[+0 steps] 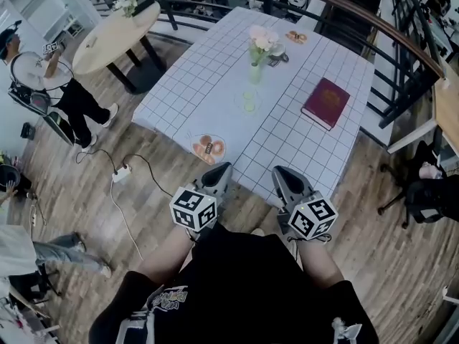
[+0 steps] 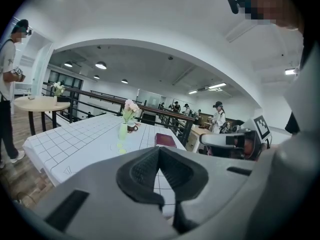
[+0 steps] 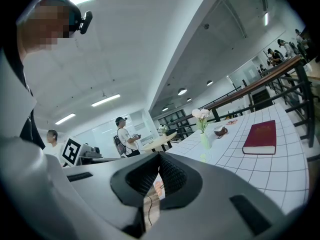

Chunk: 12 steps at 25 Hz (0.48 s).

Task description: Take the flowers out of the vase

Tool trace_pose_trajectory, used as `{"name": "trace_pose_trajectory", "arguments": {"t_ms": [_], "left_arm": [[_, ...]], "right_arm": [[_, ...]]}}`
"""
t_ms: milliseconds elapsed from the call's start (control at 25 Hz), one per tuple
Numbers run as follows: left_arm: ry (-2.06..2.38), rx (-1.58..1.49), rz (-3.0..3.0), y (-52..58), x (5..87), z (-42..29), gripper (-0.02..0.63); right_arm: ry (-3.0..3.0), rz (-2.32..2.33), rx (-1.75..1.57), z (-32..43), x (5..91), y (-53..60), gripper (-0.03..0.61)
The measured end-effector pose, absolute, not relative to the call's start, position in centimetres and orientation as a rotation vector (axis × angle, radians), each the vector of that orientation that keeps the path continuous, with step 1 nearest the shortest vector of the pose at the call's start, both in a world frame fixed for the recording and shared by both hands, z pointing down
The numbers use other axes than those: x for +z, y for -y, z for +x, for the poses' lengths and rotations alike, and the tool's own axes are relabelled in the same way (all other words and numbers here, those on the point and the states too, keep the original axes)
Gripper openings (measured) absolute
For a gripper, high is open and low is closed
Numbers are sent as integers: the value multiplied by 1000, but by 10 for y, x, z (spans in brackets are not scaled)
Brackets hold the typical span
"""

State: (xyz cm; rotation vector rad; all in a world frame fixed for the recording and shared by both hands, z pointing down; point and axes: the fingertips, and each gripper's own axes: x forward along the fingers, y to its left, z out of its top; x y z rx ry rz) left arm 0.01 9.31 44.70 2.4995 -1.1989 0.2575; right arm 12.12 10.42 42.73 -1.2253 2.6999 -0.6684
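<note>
Left tongs [image 1: 219, 172] and right tongs [image 1: 281, 172], both closed and empty, hover off the white gridded tabletop's [image 1: 208, 84] six o'clock edge. Pink flowers [image 1: 262, 40] stand in the green glass vase [image 1: 256, 72] toward twelve o'clock. Only the gripper views show the ceiling lights [image 2: 101, 65].

Worktop cloth [image 1: 208, 84]: white, thin dark grid.
Flowers [image 1: 262, 40]: pale pink and white, green stems.
Vase [image 1: 255, 73]: translucent pale green.
Book [image 1: 325, 103]: dark red.
Plate [image 1: 194, 143]: white, with orange-pink pieces on it.
Left tongs [image 1: 222, 169], right tongs [image 1: 280, 172]: grey, black pads, black-and-white square markers.
Floor [image 1: 64, 185]: brown wood planks.
</note>
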Motion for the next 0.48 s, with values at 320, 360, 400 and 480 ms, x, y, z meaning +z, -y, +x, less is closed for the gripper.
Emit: {"name": "trace_pose_trajectory", "arguments": {"t_ms": [320, 360, 400, 480], "left_arm": [[1107, 260, 2532, -53, 448, -28, 8], [1092, 261, 2536, -48, 447, -32, 8], [1078, 262, 2540, -42, 446, -37, 8], [1054, 264, 2548, -32, 445, -46, 8]], "right_arm": [[-2647, -1332, -671, 95, 427, -72, 21], [-2639, -1348, -670, 90, 426, -68, 21], [-2631, -1365, -668, 86, 425, -64, 21], [-2615, -1394, -666, 77, 423, -56, 21]]}}
